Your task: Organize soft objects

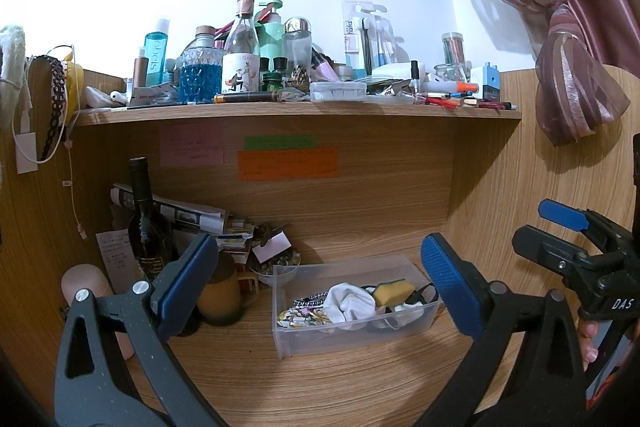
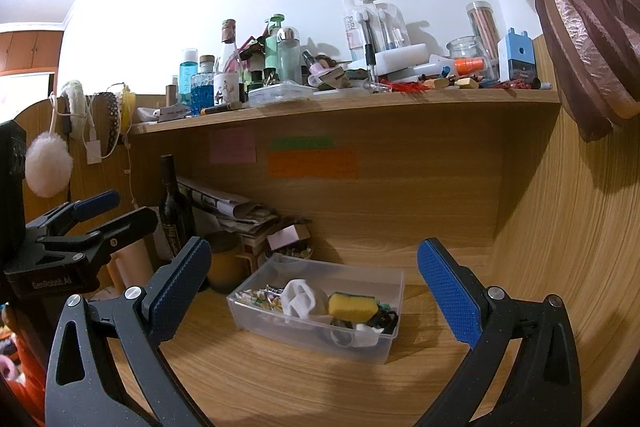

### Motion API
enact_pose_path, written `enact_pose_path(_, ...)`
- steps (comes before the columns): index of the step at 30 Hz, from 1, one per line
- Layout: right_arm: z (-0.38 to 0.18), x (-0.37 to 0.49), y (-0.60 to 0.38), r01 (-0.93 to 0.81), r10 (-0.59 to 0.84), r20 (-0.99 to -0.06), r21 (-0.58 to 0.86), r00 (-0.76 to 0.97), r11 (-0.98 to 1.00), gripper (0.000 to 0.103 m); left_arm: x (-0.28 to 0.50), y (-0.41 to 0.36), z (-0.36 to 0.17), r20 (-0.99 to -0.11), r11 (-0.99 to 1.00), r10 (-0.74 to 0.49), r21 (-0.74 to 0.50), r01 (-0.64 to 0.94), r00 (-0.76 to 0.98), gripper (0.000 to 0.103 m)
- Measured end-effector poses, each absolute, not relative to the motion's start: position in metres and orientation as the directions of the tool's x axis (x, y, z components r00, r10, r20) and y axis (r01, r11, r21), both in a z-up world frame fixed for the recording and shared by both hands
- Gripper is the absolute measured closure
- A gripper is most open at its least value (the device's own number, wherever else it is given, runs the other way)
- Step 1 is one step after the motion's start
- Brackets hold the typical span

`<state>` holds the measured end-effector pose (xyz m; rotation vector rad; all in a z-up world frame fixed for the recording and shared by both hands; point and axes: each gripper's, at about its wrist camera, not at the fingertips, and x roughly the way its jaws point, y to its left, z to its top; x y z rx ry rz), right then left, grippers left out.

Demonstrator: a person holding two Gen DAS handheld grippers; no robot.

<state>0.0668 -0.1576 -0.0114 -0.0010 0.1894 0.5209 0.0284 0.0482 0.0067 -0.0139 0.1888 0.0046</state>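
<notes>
Holding both left tongs [image 1: 318, 291] and right tongs [image 2: 314, 291] spread wide and empty above the clear plastic box [image 1: 394, 337] of soft items at lower centre on the wooden worktop [image 1: 360, 387], you risk shoving the light box into the brown mug [image 1: 224, 291].

Both wrist views raised above the desk [image 1: 360, 387], facing its back panel and the cluttered shelf [image 1: 296, 109], at moderate range. Left view set further left, catching the right gripper [image 1: 560, 227] at its right edge. Shared: clear bin [image 2: 316, 331] mid-desk, sticky notes [image 2: 312, 163], shelf.
</notes>
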Motion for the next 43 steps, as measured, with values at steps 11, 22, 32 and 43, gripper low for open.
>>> enact_pose_path(11, -0.0124, 0.0672, -0.1563, -0.485, 0.487, -0.184, 0.057, 0.854, 0.873, 0.000, 0.0304, 0.0497, 0.0048, -0.193, 1.000, -0.001, -0.017, -0.002, 0.981, 0.000)
enact_pose_path(22, -0.0120, 0.0666, -0.1551, -0.479, 0.481, -0.186, 0.060, 0.857, 0.876, 0.000, 0.0308, 0.0514, 0.0039, -0.196, 1.000, -0.010, -0.018, 0.006, 0.980, 0.000)
enact_pose_path(32, -0.0145, 0.0669, -0.1516, -0.477, 0.479, -0.194, 0.060, 0.856, 0.877, 0.000, 0.0305, 0.0531, 0.0009, -0.203, 1.000, -0.024, -0.023, 0.020, 0.979, 0.000)
enact_pose_path(43, -0.0164, 0.0705, -0.1484, -0.477, 0.479, -0.214, 0.061, 0.852, 0.877, 0.000, 0.0318, 0.0576, -0.0009, -0.218, 0.998, -0.042, -0.045, 0.033, 0.975, 0.000)
